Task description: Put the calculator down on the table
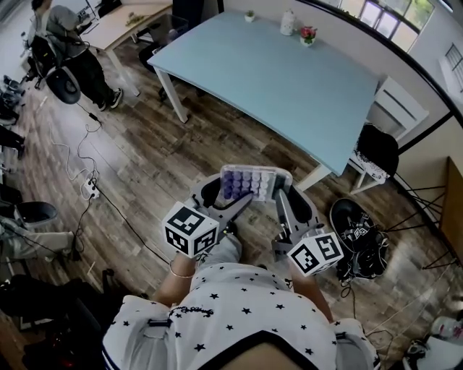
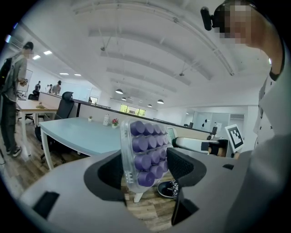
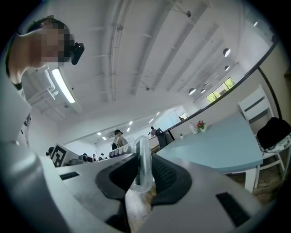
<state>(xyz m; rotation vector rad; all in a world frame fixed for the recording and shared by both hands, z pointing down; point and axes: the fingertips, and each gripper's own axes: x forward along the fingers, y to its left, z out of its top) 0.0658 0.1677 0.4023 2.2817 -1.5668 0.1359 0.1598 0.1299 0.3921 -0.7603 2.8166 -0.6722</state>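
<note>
The clear plastic calculator with purple buttons point(image 1: 248, 182) was pinched in the air by the jaws of the left gripper point(image 1: 234, 204) and right gripper point(image 1: 281, 194), well apart from the pale blue bench point(image 1: 289, 87). If let go early, it could be dropped on the floor.

Pale blue table point(image 1: 289, 79); small plant point(image 1: 249, 15), white jar point(image 1: 288, 22), flowers point(image 1: 308, 35) at far edge

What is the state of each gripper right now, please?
The left gripper is closed, holding the calculator.
The right gripper is closed, holding the same calculator by its edge.
</note>
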